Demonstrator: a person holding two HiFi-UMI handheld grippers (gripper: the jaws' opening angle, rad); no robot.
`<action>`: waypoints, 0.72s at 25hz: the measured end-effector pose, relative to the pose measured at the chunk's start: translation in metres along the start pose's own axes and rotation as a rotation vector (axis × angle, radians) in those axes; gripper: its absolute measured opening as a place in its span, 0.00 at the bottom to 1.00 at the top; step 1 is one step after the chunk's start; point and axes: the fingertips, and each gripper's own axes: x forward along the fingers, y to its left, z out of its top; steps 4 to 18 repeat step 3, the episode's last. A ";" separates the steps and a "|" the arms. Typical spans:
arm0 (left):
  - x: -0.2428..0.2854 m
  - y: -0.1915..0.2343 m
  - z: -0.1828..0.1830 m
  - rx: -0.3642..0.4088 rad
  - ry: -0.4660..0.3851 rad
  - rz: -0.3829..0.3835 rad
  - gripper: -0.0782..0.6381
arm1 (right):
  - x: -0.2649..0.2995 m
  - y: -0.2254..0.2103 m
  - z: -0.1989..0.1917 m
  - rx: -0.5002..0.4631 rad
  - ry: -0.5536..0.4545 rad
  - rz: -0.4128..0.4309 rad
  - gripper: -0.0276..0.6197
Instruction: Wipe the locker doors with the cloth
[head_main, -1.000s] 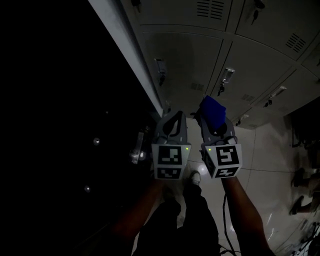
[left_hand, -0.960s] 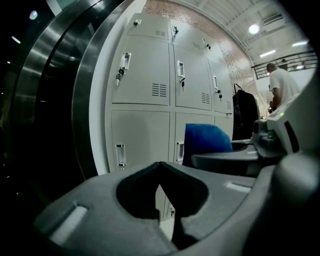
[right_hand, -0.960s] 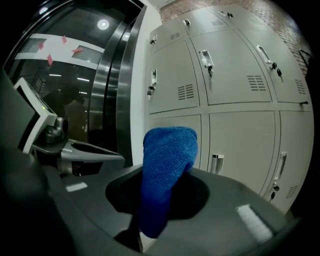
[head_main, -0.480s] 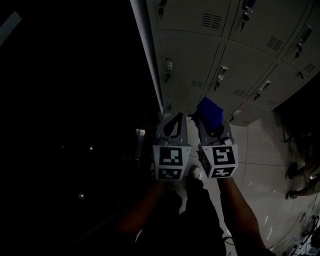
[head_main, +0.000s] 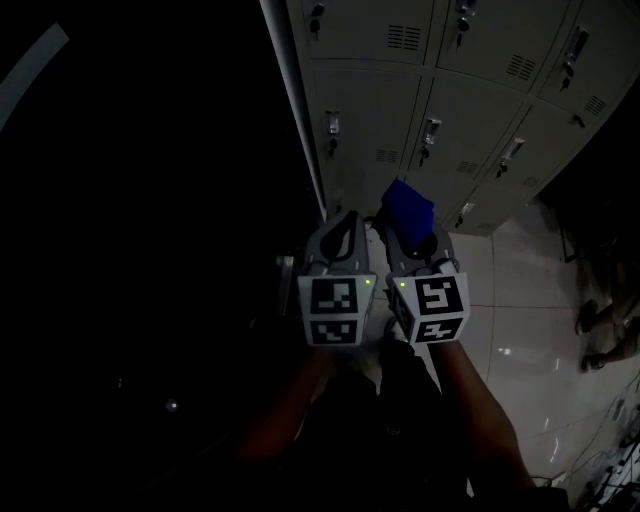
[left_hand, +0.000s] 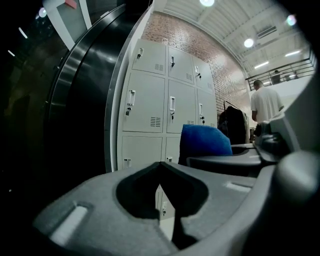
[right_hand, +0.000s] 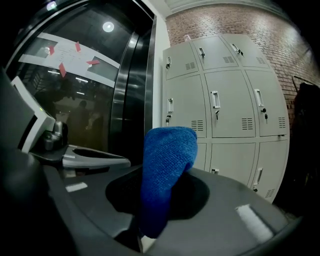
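Cloth: blue wad (right_hand: 166, 165), standing up past the jaw tips at the centre of the right gripper view. In the head view it sits just above centre, in front of the lower lockers. As far as I can see it's not touching a door.
Right gripper: (head_main: 412, 240) jaws clamped down on the cloth's lower end, nothing else in them.
Left gripper: (head_main: 343, 228) jaws closed tip to tip with only a thin slit lower down, and nothing held. It rides just beside the right gripper, on its left in the frame.
Locker doors: grey bank (head_main: 385, 110) across the upper right of the head view, vents and handles showing, apart from both grippers.
Glass panel: dark and glossy (right_hand: 85, 90), filling the left of the right gripper view next to the lockers.
Step in hand: the approach, by my read. The cloth is gripped and aimed at the bank, but there's no wiping contact yet.
Next move: push the right gripper forward until the cloth's free end presses flat on a door, then sweep across the panel. Steer around the handles, since the loose fabric could snag there. The left gripper looks to have no job here.
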 end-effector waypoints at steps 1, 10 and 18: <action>-0.005 -0.003 -0.001 -0.001 0.001 -0.002 0.11 | -0.006 0.003 0.000 0.000 -0.001 0.001 0.17; -0.015 -0.010 -0.004 -0.006 0.004 -0.006 0.11 | -0.018 0.007 -0.001 -0.002 0.001 0.004 0.17; -0.015 -0.010 -0.004 -0.006 0.004 -0.006 0.11 | -0.018 0.007 -0.001 -0.002 0.001 0.004 0.17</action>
